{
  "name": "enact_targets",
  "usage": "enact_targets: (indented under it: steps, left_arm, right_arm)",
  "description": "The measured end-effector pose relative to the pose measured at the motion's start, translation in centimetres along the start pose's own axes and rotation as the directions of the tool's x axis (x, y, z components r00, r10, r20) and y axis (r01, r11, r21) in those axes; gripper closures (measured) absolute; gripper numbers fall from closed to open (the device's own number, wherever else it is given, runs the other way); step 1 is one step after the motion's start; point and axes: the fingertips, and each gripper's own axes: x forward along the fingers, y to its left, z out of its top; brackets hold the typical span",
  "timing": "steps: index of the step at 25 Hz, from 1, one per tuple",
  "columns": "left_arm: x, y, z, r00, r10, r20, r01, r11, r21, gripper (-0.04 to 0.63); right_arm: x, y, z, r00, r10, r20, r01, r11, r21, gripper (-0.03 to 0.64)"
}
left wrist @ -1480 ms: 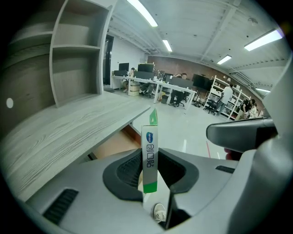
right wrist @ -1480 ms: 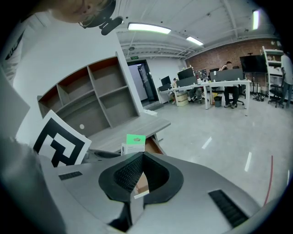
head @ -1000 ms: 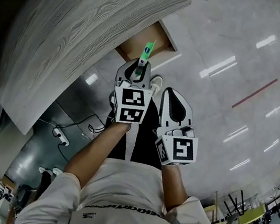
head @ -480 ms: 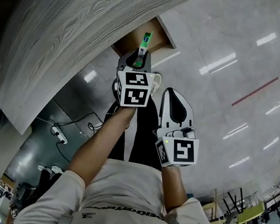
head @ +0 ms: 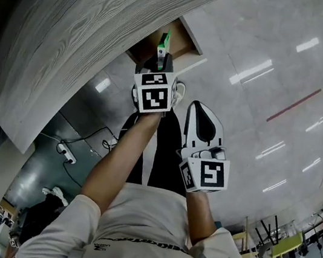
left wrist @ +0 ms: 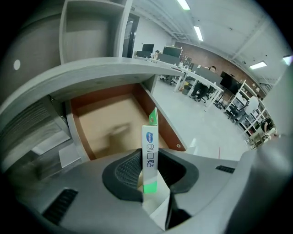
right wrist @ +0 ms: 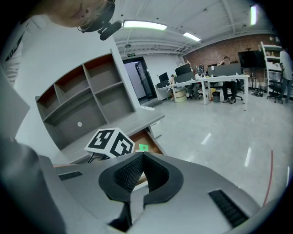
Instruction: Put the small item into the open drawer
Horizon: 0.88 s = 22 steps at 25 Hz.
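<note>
**Left gripper view: small box [left wrist: 149, 151] pinched, lined up on open drawer [left wrist: 110, 125]**

Slim white small box, green at tip and base, blue logo on the narrow face. Standing edge-on between the pads of the left gripper [left wrist: 150, 179], clamped by its lower end, with most of its length sticking out ahead. Probably gripped low so the free end enters first and the jaws stay clear of the drawer walls.

Straight beyond the tip: brown drawer floor, bare as far as visible, with one side wall running along the right. Pulled out from under the grey wood-grain desk [left wrist: 105, 68]. Rear part tucked beneath the desk top, hence, most likely, the steep downward aim from the front.

Head view, same story from above: small box [head: 163, 41] poking out of the left gripper [head: 158, 63], over the exposed part of the drawer [head: 186, 37], next to the desk [head: 106, 18] edge. No visible contact with wood. Height above the drawer floor impossible to tell.

Right gripper [right wrist: 143, 177]: jaws together, nothing between them. Parked close to the torso beside the left forearm [head: 202, 123], well back from the drawer, presumably to stay out of the way.

Judged nearly done: only lowering and release left. Main risk: tall thin small box catching the right wall or toppling on release.
</note>
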Motion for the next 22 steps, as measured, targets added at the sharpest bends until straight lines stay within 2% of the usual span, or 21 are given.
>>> enact_targets:
  steps: [2,9,16,22]
  left_arm:
    - [0.2,0.1,0.0,1.0,0.01,0.0,-0.01,1.0,-0.023,0.491]
    - [0.6,0.7,-0.7,0.999,0.039,-0.022,-0.043,0.984,-0.172,0.491]
    - [1.3,0.7,-0.5,0.997,0.068,-0.034,-0.073,0.975,-0.212,0.491]
    - [1.6,0.7,-0.8,0.997,0.062,-0.046,-0.072,0.969,-0.235,0.488]
  right_arm:
    - [-0.1,0.0,0.0,1.0,0.001,-0.002,-0.001,1.0,0.0,0.588]
    - [-0.1,0.0,-0.4,1.0,0.005,-0.008,-0.005,1.0,-0.005,0.588]
    - [0.0,-0.6,-0.4,1.0,0.007,-0.008,-0.007,1.0,0.002,0.588]
    - [-0.2,-0.7,-0.6,1.0,0.005,-0.007,-0.005,1.0,0.006,0.588]
